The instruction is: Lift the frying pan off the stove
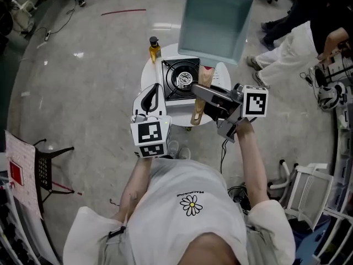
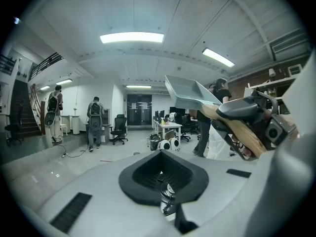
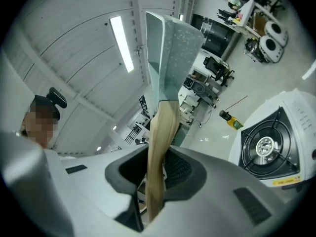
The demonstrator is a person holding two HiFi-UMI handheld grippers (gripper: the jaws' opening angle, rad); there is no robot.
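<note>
The frying pan (image 1: pixel 215 21) is a square, pale teal pan with a wooden handle (image 1: pixel 198 106). It hangs in the air, well above the portable gas stove (image 1: pixel 181 77) on the round white table (image 1: pixel 148 73). My right gripper (image 1: pixel 209 97) is shut on the handle (image 3: pixel 160 152), and the pan (image 3: pixel 173 53) rises edge-on beyond the jaws, with the bare burner (image 3: pixel 266 147) far below. My left gripper (image 1: pixel 151 97) hovers left of the stove, jaws together and holding nothing. In its own view the pan (image 2: pixel 190 93) and the right gripper (image 2: pixel 252 115) show at the upper right.
A bottle of yellow oil (image 1: pixel 155 48) stands at the table's far left edge. A person in white trousers (image 1: pixel 287 48) stands beyond the table at the right. A black chair (image 1: pixel 47 170) is at the left, a white rack (image 1: pixel 309 192) at the lower right.
</note>
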